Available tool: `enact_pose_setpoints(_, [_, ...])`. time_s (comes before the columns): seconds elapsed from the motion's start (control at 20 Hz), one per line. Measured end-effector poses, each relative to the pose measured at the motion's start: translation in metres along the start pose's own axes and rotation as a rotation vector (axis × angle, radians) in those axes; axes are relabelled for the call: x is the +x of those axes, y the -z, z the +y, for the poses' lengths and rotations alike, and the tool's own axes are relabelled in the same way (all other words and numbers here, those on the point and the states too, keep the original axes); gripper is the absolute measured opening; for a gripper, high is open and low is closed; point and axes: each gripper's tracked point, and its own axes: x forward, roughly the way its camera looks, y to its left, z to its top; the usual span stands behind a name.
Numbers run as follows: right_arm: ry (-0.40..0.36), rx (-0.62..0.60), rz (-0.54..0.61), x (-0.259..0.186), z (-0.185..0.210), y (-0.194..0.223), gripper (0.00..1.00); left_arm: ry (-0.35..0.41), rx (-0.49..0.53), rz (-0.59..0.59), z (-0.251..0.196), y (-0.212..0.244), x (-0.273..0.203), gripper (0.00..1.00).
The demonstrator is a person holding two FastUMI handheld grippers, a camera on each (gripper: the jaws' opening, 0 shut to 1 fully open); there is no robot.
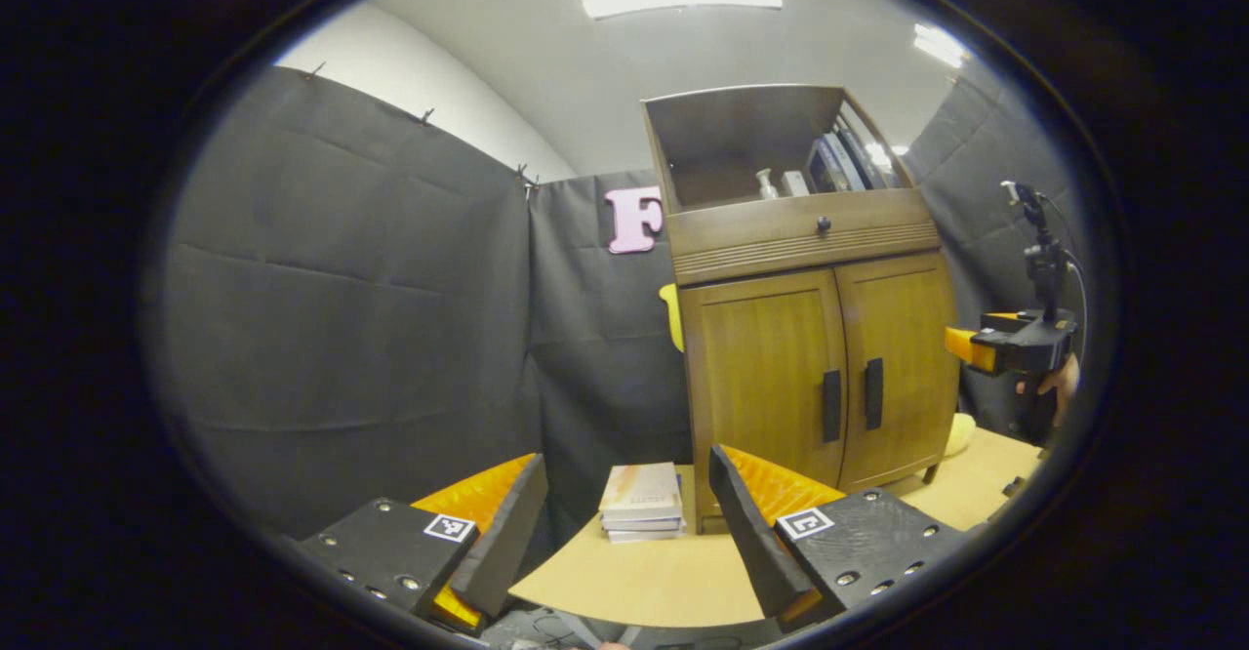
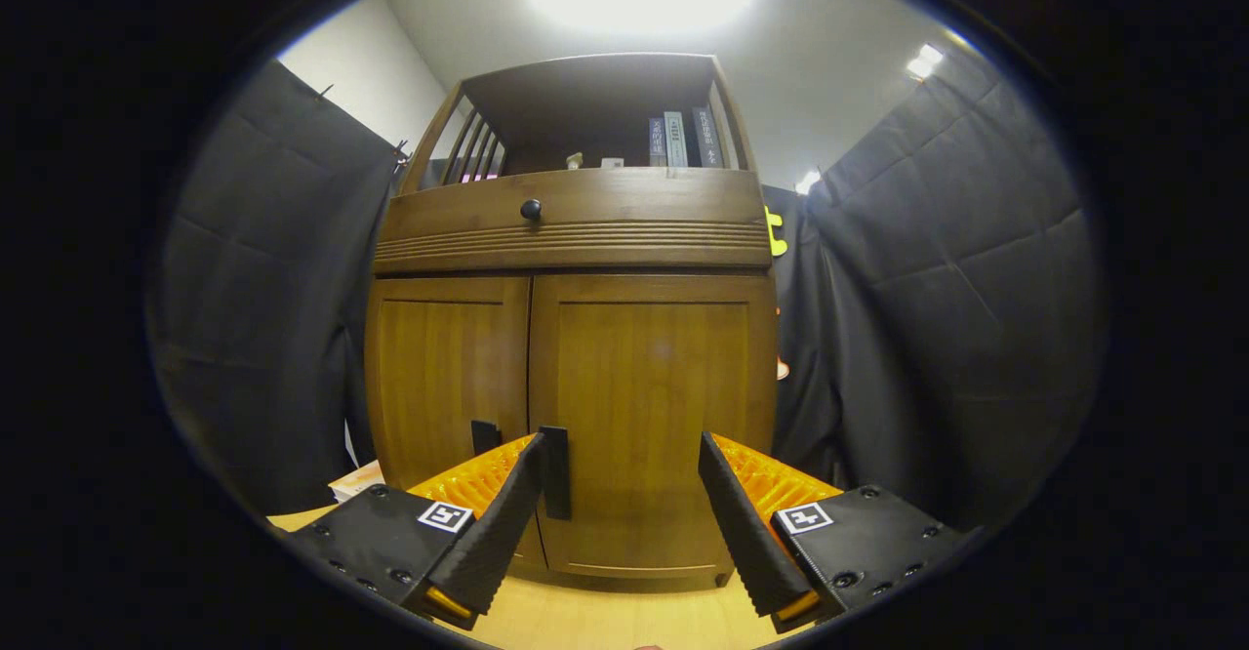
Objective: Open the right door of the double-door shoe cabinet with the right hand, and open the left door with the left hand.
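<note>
Left gripper view stands back; right gripper view nears the shared cabinet (image 1: 810, 338).

Left gripper (image 1: 624, 523): two flat wedge-shaped fingers (image 1: 751, 533) with ribbed inner faces, each on a black block with silver screw heads. A small square black-and-white marker tag (image 1: 451, 527) sits on top of each block.

Right gripper (image 2: 620, 523): same build, ribbed fingers (image 2: 746, 528), screwed black blocks, one square marker tag (image 2: 802, 517) on each.

In the left gripper view the right gripper (image 1: 1015, 343) shows as a dark box body with a black upright mast (image 1: 1042, 250) and a thin cable. A hand (image 1: 1059, 386) grips it from below.
</note>
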Motion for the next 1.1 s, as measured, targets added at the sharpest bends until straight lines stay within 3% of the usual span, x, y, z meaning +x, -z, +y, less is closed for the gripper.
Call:
enact_pose_setpoints(0.25, [-0.028, -0.015, 0.002, 0.035, 0.019, 0.013, 0.98, -0.060, 0.006, 0.001, 0.034, 0.002, -0.019, 0.97])
enact_pose_setpoints(1.1, [-0.092, -0.015, 0.108, 0.132, 0.060, 0.086, 0.98, -0.234, 0.035, 0.022, 0.057, 0.002, -0.043, 0.97])
